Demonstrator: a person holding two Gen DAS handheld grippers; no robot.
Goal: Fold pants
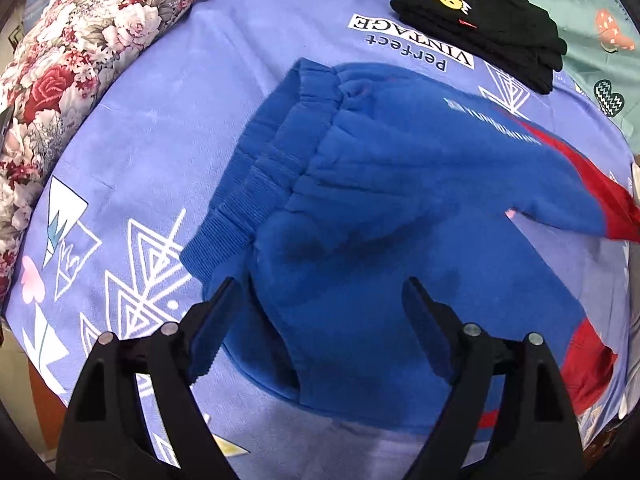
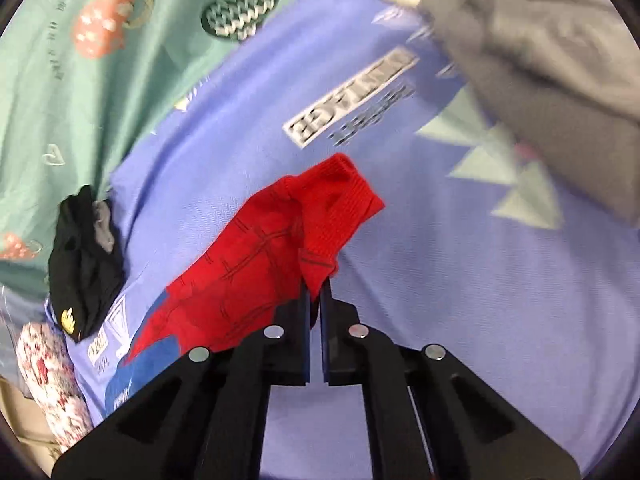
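Note:
Blue pants (image 1: 380, 200) with red lower legs lie on the purple printed bed sheet (image 1: 192, 100), the ribbed waistband toward the left. My left gripper (image 1: 320, 292) is open, its fingers apart just above the seat of the pants, holding nothing. In the right wrist view my right gripper (image 2: 316, 284) is shut on the red cuffs of the pants (image 2: 320, 216) and holds them above the sheet (image 2: 440, 320). The red leg trails back to the left toward the blue part (image 2: 132, 376).
A folded black garment with a smiley patch (image 1: 480, 24) lies at the far right of the sheet; it also shows in the right wrist view (image 2: 84, 256). A floral quilt (image 1: 68, 68) lies along the left. A grey folded garment (image 2: 552, 72) sits at upper right. A green sheet (image 2: 80, 100) lies beyond.

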